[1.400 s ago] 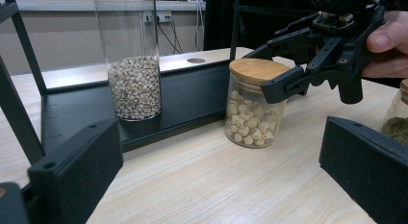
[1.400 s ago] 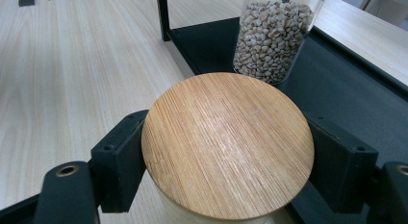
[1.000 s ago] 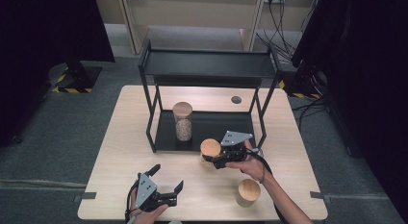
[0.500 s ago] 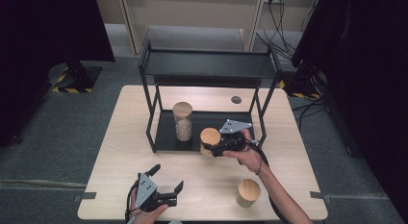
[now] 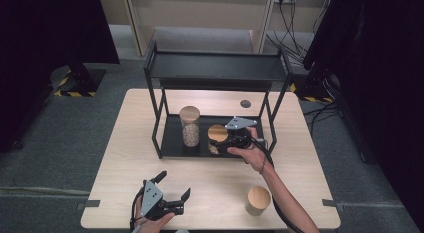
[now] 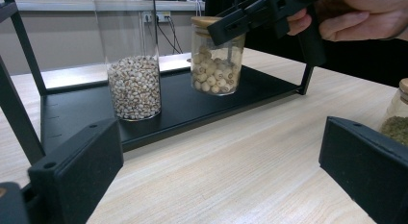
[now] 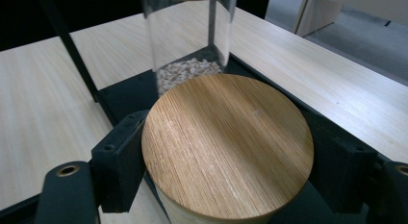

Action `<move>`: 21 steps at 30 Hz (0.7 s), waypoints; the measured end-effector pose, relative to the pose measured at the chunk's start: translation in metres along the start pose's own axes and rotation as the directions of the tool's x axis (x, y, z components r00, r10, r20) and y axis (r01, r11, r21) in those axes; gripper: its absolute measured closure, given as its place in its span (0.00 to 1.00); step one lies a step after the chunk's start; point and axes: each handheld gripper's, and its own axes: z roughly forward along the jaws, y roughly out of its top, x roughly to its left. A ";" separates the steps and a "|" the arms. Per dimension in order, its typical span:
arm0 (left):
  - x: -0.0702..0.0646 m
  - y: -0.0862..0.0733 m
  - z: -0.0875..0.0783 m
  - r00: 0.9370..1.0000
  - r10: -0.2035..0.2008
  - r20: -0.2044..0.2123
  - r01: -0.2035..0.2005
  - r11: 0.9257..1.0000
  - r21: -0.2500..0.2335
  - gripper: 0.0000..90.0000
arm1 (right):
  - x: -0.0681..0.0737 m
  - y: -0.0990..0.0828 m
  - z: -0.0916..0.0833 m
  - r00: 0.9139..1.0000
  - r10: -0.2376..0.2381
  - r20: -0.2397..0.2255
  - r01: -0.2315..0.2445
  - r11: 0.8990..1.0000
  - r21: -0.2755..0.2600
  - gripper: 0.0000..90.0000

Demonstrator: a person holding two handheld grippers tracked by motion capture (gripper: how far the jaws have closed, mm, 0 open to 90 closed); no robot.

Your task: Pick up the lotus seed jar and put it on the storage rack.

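Observation:
My right gripper is shut on a short glass jar with a bamboo lid; its jaws press on both sides of the lid. The jar holds round pale seeds and is over the black rack's lower shelf, its base at or just above the shelf. To its left stands a tall jar of small grains. My left gripper rests near the table's front edge, open, with nothing between its jaws.
A third jar with a bamboo lid and greenish contents stands on the table at the front right. The rack's upper shelf and thin black posts frame the lower shelf. A round hole lies behind the rack.
My right gripper has carried the short jar away from the table's front and in over the rack's lower shelf, beside the tall jar. The left gripper has stayed put.

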 end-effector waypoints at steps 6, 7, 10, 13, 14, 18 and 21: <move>0.000 0.000 0.000 1.000 0.001 0.001 -0.001 1.000 0.002 0.01 | 0.000 0.002 0.011 1.000 0.013 0.024 -0.013 1.000 0.014 0.26; 0.000 0.000 0.000 1.000 0.001 0.001 -0.001 1.000 0.001 0.01 | 0.000 0.002 0.013 0.999 0.013 0.031 -0.013 1.000 0.018 0.26; 0.000 0.000 0.000 1.000 0.000 0.002 0.000 1.000 -0.002 0.01 | 0.000 0.002 0.018 0.999 0.022 0.041 -0.023 0.999 0.023 0.26; 0.000 0.000 0.000 1.000 0.000 0.000 0.000 1.000 -0.001 0.01 | -0.001 0.001 0.022 0.998 0.030 0.050 -0.032 0.999 0.027 0.26; 0.001 0.000 0.000 1.000 0.000 0.000 0.000 1.000 0.000 0.01 | 0.000 0.001 0.024 0.998 0.029 0.053 -0.031 0.999 0.030 0.26; 0.000 0.000 0.000 1.000 0.001 0.000 -0.001 1.000 0.002 0.01 | 0.000 -0.001 0.028 0.998 0.032 0.060 -0.034 0.999 0.030 0.26; 0.000 -0.001 0.000 1.000 0.000 -0.001 0.000 1.000 0.000 0.01 | 0.000 0.000 0.030 0.997 0.034 0.068 -0.036 0.999 0.039 0.26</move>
